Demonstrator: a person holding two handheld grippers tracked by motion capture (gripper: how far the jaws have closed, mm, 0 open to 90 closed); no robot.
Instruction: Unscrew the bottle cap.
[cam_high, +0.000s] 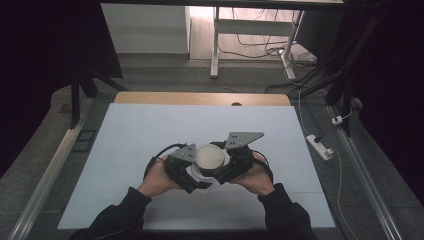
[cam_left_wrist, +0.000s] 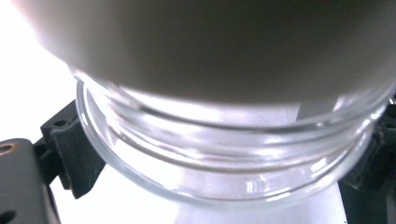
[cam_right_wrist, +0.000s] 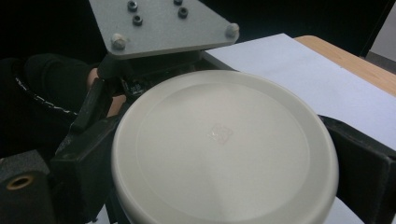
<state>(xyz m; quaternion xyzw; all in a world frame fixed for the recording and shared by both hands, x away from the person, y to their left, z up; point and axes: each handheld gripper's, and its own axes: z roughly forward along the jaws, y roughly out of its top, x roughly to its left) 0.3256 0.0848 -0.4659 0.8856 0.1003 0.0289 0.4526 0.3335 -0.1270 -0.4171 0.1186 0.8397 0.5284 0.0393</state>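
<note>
A: Where is the glass jar (cam_left_wrist: 224, 154)?

B: Between the fingers of the left gripper (cam_high: 192, 172), which are closed on its clear threaded neck, above the white worktop (cam_high: 150, 130).

A: And the right gripper (cam_high: 227, 162)?

B: Its black fingers (cam_right_wrist: 359, 163) are clamped on either side of the cream round lid (cam_right_wrist: 224, 149), which sits on top of the jar. Both hands meet at the near-centre of the worktop.

High view overhead, facing forward-down on table (cam_high: 150, 130); gripper views very close; all share lid (cam_high: 210, 156).
</note>
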